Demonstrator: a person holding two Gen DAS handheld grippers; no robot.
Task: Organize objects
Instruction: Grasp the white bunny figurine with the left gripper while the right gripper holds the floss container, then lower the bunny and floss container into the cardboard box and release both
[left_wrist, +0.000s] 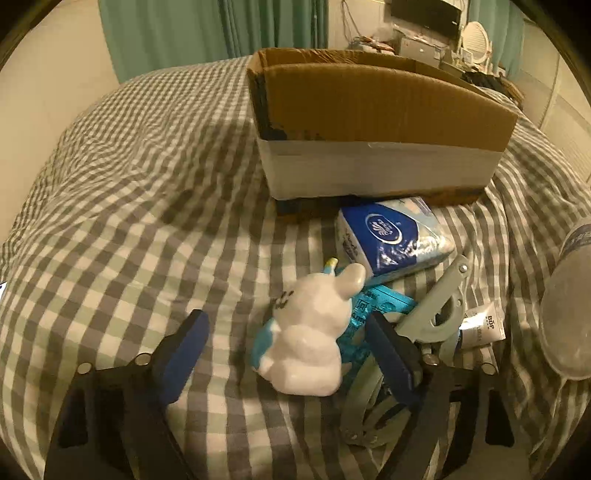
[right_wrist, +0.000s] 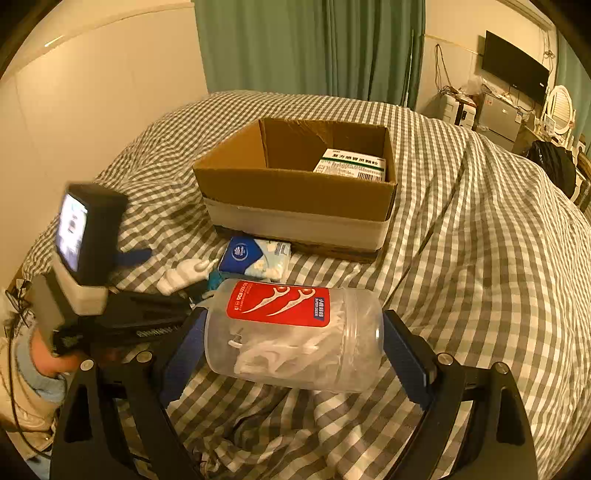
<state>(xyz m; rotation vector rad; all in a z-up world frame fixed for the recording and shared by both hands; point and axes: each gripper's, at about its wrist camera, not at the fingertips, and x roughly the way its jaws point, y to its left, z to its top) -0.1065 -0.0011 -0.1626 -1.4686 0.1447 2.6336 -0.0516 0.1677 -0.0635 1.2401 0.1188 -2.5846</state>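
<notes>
- Left claw (left_wrist: 286, 354): black frame, blue-padded fingers (left_wrist: 184, 350) spread wide, nothing clamped, angled low and forward.
- Right claw (right_wrist: 293, 345): blue pads pressed against both ends of a clear plastic jar (right_wrist: 295, 339) held sideways.

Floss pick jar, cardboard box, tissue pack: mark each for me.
Floss pick jar (right_wrist: 291, 334), right wrist view, clear body below the red label.
Cardboard box (right_wrist: 295, 192), right wrist view, brown front wall.
Tissue pack (left_wrist: 388, 232), left wrist view, blue printed face.
</notes>
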